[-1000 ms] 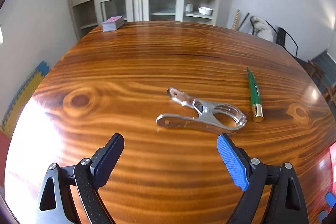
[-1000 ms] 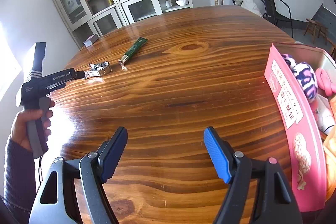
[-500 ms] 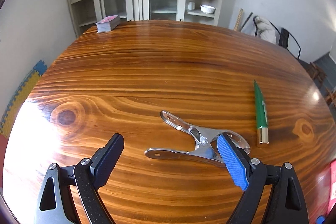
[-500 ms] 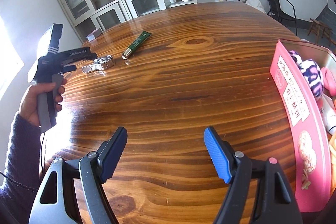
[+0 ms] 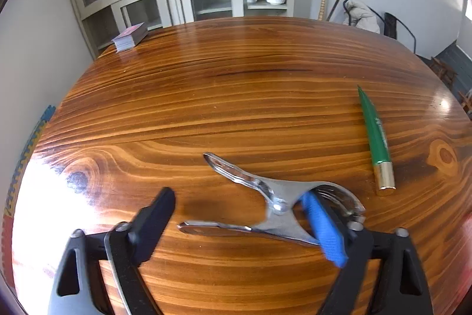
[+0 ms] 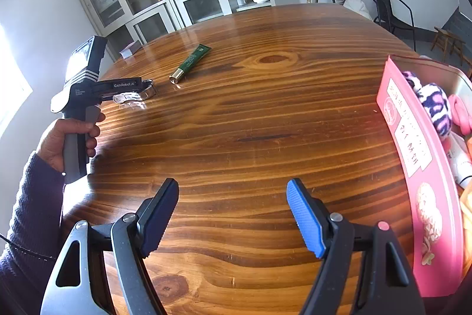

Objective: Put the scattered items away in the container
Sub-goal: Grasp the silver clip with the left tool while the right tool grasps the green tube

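- The left gripper (image 5: 236,223) is reaching down over the metal clamp (image 5: 274,202) lying flat on the wooden table (image 5: 236,96); its jaws have just been closing and are standing apart, with the clamp between them.
- The blue right-hand pad is sitting against or inside the clamp's looped head, while the black pad is standing clear of the handles; no squeeze is showing.
- The clamp's two handles are spreading toward the left of the left wrist view; its head is partly covered by the blue pad.
- The green tube (image 5: 376,135) with its gold cap is lying near the clamp, apart from it, tip pointing toward the far edge.
- Bare tabletop is stretching from the clamp to the far rim, where a stack of cards (image 5: 129,36) is resting at the corner.
- The right gripper (image 6: 233,217) is hovering over bare wood, jaws wide and holding nothing.
- The pink container (image 6: 413,167) is standing at the right edge of the right wrist view, cut off by the frame; soft toys inside are only partly showing.
- The person's left hand (image 6: 67,138) is gripping the tool handle; glare is washing out the table's near-left edge.
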`<action>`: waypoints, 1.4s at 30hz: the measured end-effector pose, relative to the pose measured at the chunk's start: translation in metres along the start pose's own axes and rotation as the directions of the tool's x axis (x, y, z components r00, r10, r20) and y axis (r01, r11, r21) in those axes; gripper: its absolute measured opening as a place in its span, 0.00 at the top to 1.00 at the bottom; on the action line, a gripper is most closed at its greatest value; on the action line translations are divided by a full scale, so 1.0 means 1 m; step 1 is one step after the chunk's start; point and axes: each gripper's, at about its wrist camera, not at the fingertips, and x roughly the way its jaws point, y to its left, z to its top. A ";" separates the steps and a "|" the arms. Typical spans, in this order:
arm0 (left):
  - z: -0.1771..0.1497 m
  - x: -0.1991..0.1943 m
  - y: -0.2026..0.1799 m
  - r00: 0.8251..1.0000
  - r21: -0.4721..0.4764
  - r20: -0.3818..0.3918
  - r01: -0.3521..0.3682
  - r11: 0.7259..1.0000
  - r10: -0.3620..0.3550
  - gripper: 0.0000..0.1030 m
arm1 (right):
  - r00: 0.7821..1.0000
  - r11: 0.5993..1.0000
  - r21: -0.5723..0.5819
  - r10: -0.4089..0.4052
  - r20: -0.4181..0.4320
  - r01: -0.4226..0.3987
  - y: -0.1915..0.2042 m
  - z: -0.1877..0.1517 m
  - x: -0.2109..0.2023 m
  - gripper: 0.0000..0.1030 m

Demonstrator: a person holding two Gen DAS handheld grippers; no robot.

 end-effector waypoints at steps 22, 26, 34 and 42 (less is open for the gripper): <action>-0.009 -0.040 0.020 0.989 -0.078 0.040 0.149 0.986 -0.146 0.87 | 0.997 0.997 -0.041 -0.059 0.049 0.061 0.028 0.038 0.020 0.23; -0.006 -0.044 0.032 0.984 -0.105 0.043 0.175 0.979 -0.172 0.86 | 0.996 0.996 -0.057 -0.058 0.066 0.061 0.047 0.063 0.035 0.23; -0.005 -0.046 0.052 0.981 -0.138 0.074 0.187 0.973 -0.178 0.06 | 0.999 1.000 -0.015 0.007 0.043 -0.007 0.066 0.073 0.062 0.23; -0.010 -0.030 0.035 0.981 -0.092 -0.006 0.192 0.977 -0.193 0.06 | 1.000 0.999 0.035 0.006 -0.017 -0.005 0.053 0.068 0.076 0.23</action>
